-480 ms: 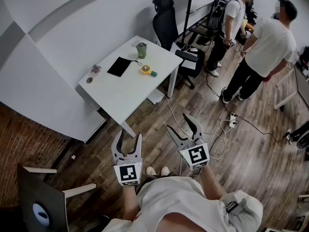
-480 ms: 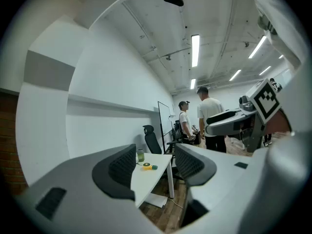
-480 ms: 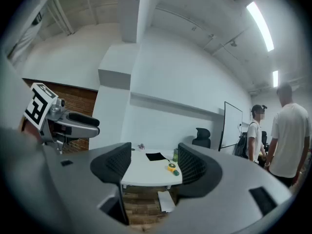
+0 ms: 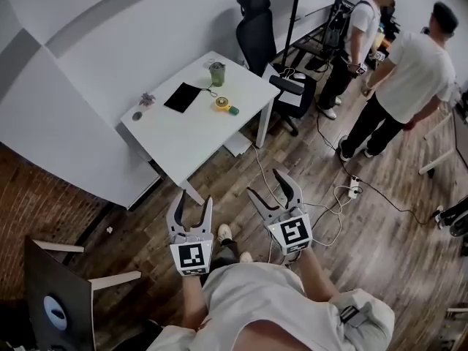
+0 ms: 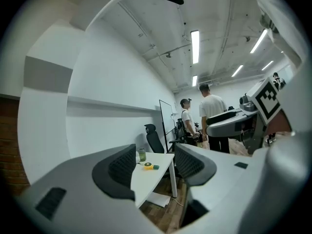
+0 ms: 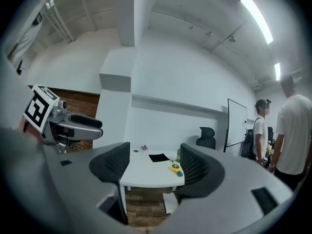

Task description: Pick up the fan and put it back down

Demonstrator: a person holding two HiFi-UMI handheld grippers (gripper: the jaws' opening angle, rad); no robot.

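Note:
The fan (image 4: 222, 104) is small and yellow with a green handle. It lies on the white table (image 4: 183, 141) near its far right corner, and shows small in the left gripper view (image 5: 147, 166) and the right gripper view (image 6: 175, 168). Both grippers are held level over the wooden floor, well short of the table. My left gripper (image 4: 194, 205) is open with nothing between its fingers, and its jaws frame the table (image 5: 155, 165). My right gripper (image 4: 268, 187) also stands open and empty (image 6: 153, 167).
On the table stand a green cup (image 4: 217, 73), a black pad (image 4: 183, 97) and a small plant (image 4: 148, 99). A black office chair (image 4: 263, 42) is behind the table. Two people (image 4: 409, 72) stand at the right. Cables and a power strip (image 4: 352, 191) lie on the floor.
Both grippers have moved a little forward toward the table as the person steps. Jaws have stayed as they were. The standing people have shifted slightly.

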